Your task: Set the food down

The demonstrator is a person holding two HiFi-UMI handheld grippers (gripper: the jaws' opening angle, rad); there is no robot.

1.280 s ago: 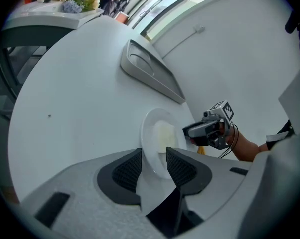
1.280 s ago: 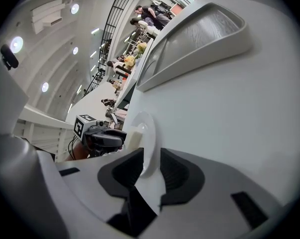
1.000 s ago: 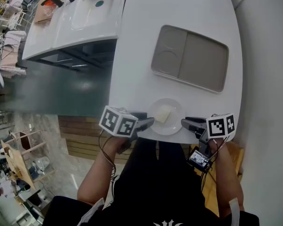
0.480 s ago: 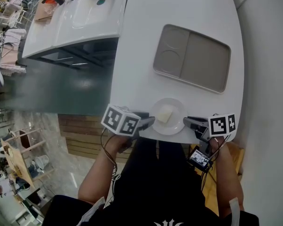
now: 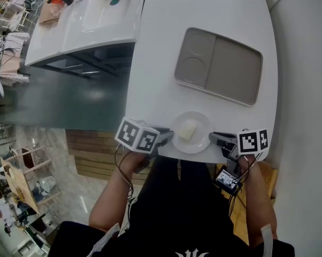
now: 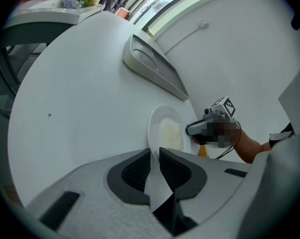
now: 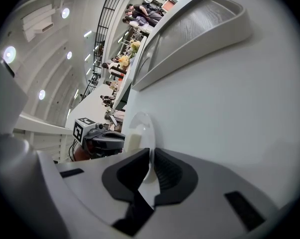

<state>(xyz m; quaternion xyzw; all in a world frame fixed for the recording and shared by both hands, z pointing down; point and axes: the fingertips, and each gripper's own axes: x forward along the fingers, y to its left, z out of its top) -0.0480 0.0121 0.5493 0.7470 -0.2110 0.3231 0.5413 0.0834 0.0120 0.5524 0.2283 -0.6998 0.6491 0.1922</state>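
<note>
The plate (image 5: 199,139) sits at the near edge of the white worktop (image 5: 204,9), directly between the two claws. The left claw (image 5: 169,137) is on its left rim and the right claw (image 5: 212,138) is on its right rim. Both sets of jaws have just been closing. Each gripper view shows the thin rim wedged between the ribbed black pads, so each claw is clamped on the plate at a narrow opening. Neither hand is the nearer one, as they grip opposite sides at about the same level.

The food (image 5: 186,130) is a pale yellowish block with soft, squared edges, lying just left of the plate's centre. The plate is small, round, glossy white and shallow, and looks like glazed ceramic or hard plastic. I cannot tell whether it rests on the worktop or is just clear of it.

Beyond the plate, well apart from it and slightly to the right, lies a matte grey-beige tray (image 5: 230,68). Its long axis runs left to right, with the right end angled nearer. Its left compartment holds a moulded ring and its right compartment is plain and flat.

If the tray is where the food goes, the move is straight away from the person, with both claws keeping the plate level. The smooth rim could slip if the two grips pull unevenly.
</note>
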